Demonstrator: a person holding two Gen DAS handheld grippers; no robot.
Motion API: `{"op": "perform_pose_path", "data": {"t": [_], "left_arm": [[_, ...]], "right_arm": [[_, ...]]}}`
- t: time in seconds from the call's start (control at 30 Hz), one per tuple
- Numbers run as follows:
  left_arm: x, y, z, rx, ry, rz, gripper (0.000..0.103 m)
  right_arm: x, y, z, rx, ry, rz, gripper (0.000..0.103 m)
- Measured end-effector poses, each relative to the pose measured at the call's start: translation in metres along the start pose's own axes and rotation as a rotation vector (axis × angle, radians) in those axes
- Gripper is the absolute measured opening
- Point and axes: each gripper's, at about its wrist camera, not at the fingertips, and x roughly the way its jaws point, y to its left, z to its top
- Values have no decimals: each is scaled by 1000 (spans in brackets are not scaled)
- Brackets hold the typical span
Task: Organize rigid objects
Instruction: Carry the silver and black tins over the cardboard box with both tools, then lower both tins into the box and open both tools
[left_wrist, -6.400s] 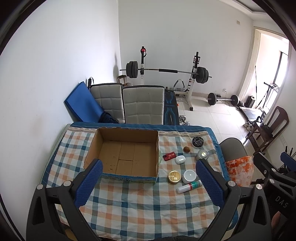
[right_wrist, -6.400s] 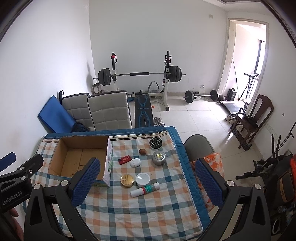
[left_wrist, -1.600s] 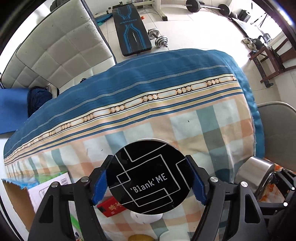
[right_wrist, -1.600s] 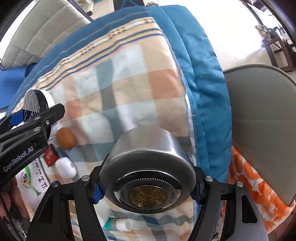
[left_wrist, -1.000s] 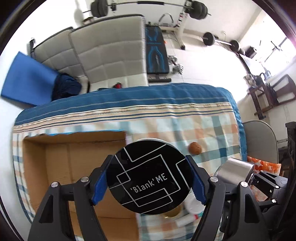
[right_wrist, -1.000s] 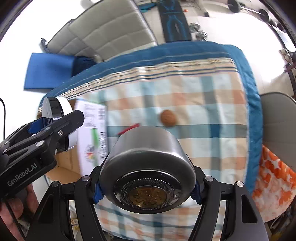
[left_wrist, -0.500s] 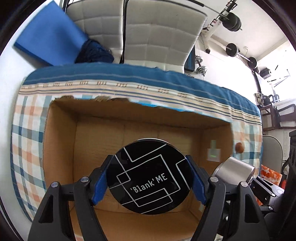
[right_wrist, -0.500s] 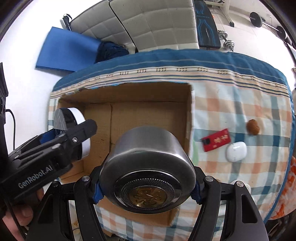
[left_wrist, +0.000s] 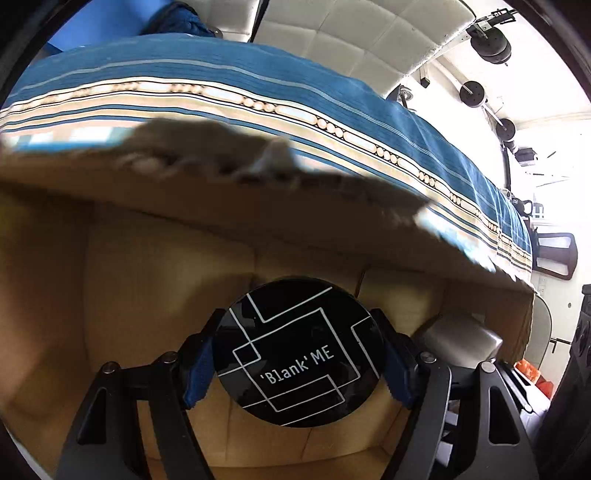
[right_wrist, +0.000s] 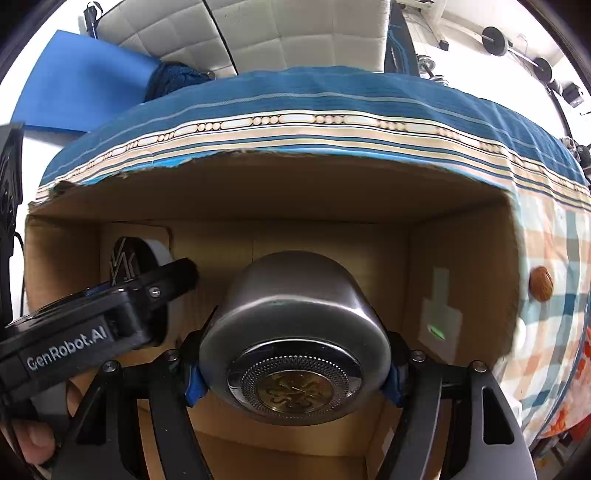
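My left gripper (left_wrist: 297, 354) is shut on a round black tin (left_wrist: 297, 350) marked 'Blank' ME and holds it low inside the open cardboard box (left_wrist: 147, 280). My right gripper (right_wrist: 293, 365) is shut on a round silver metal tin (right_wrist: 293, 332), also down inside the box (right_wrist: 461, 266), to the right of the left one. The left gripper and its black tin (right_wrist: 127, 264) show at the left of the right wrist view. The silver tin (left_wrist: 458, 343) shows at the right of the left wrist view.
The box stands on a checked cloth with a blue striped border (right_wrist: 332, 107). A brown nut-like object (right_wrist: 541, 284) and a white object (right_wrist: 521, 332) lie on the cloth right of the box. Padded white chairs (right_wrist: 295, 33) stand beyond the table.
Both grippers have gone down into the box with their tins; the box walls now fill both views and the far rim is close above.
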Motion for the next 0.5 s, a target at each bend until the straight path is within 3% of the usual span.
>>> {"op": "perform_pose_path", "data": {"t": [0.23, 0.37, 0.5], "left_arm": [[13, -4, 5, 6, 29, 23, 74], [15, -9, 8, -1, 49, 33, 77], [10, -10, 6, -3, 62, 37, 77]], "right_arm": [[19, -7, 14, 35, 27, -12, 73], [31, -11, 16, 71, 84, 32, 74], [27, -12, 17, 86, 76, 41, 76]]}}
